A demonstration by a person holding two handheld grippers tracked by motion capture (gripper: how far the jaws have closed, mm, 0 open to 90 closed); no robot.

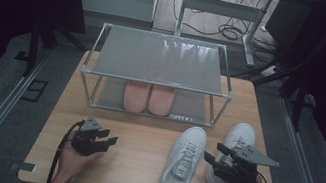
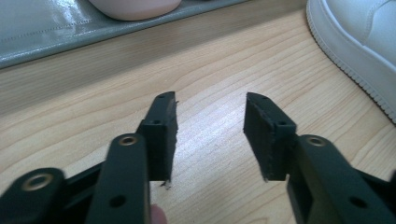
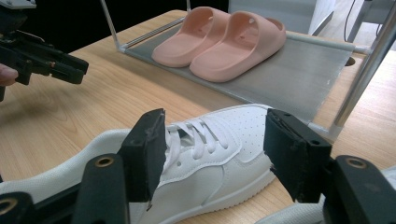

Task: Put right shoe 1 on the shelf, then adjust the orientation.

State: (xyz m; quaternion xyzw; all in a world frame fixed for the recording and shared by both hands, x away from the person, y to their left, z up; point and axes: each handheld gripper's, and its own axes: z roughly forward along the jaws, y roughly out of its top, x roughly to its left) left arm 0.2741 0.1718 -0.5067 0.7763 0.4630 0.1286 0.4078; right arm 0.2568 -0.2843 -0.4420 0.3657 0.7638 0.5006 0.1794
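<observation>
I'm holding the left gripper (image 1: pixel 109 139) spread and empty over bare table (image 1: pixel 137 168), clear of the shoes. The right gripper (image 1: pixel 210 158) is also gaping — it's hovering between the two white sneakers, nearer sneaker (image 1: pixel 182 163) lying toe toward the shoe rack (image 1: pixel 156 77). The pink slippers (image 1: pixel 148 98) are sitting paired on the lower shelf, probably leaving room beside them for the sneakers.

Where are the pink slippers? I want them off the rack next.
In the high view the pink slippers sit side by side on the rack's lower shelf, beyond the white sneakers.
</observation>
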